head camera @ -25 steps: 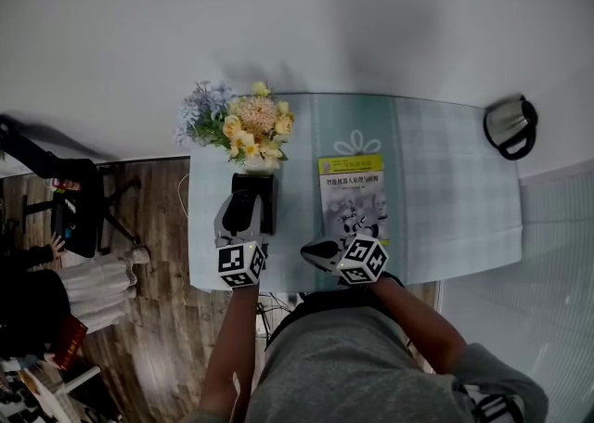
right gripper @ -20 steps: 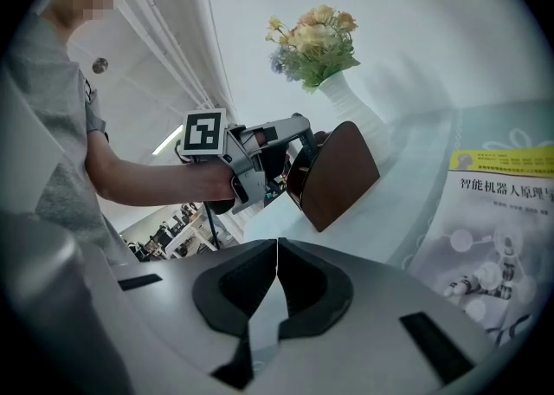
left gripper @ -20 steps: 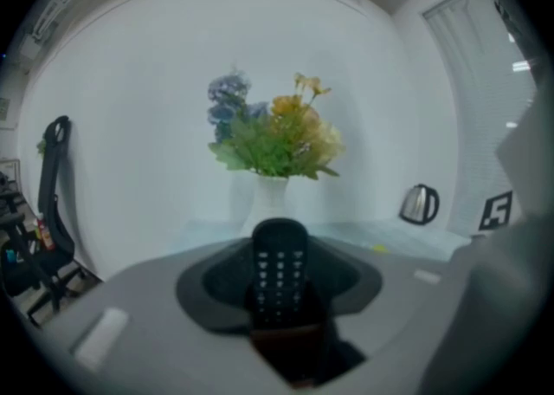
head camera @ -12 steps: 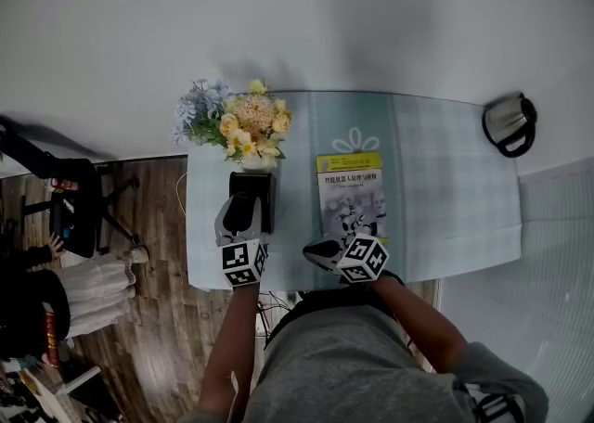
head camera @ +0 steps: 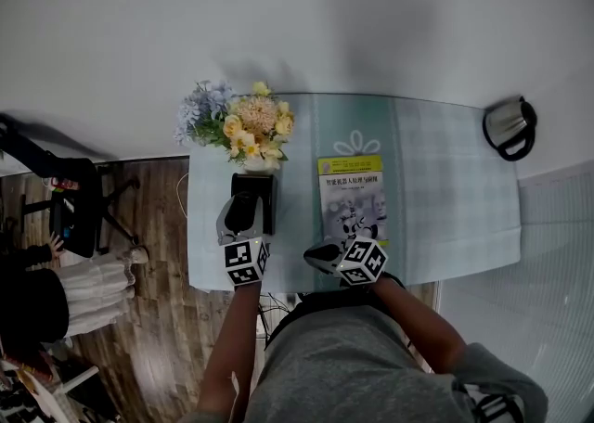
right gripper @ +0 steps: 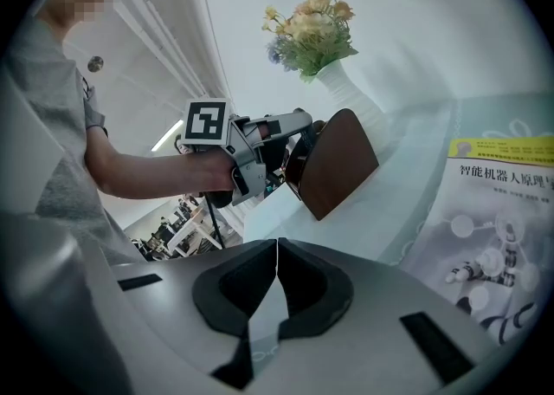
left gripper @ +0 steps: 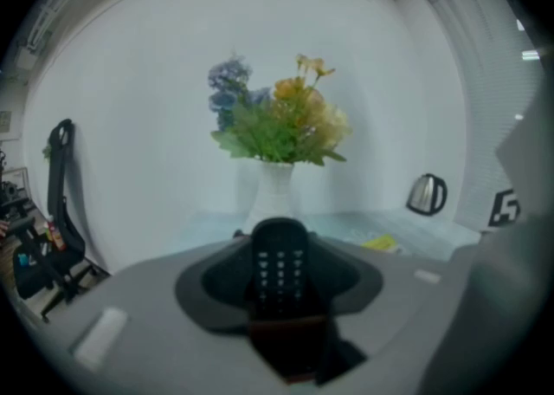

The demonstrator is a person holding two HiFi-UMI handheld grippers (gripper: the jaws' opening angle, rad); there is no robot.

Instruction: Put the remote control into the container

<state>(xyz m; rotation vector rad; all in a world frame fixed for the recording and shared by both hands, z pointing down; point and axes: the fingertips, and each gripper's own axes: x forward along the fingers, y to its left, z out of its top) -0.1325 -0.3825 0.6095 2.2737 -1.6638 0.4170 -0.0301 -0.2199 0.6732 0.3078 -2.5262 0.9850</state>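
My left gripper [left gripper: 279, 250] is shut on the black remote control [left gripper: 279, 276], which stands upright between the jaws with its buttons facing the camera. Just below it is the dark brown container [left gripper: 290, 346]; how deep the remote's lower end reaches I cannot tell. In the head view the left gripper [head camera: 239, 215] hangs over this container [head camera: 264, 200] at the table's left side. The right gripper view shows the container [right gripper: 338, 164] tilted, with the left gripper [right gripper: 290, 135] at its mouth. My right gripper [right gripper: 277, 250] is shut and empty near the table's front edge [head camera: 316, 252].
A vase of flowers [head camera: 239, 124] stands right behind the container. A yellow-topped book [head camera: 353, 197] lies mid-table beside the right gripper. A metal kettle [head camera: 509, 126] sits at the far right corner. A chair [head camera: 79, 208] stands on the floor to the left of the table.
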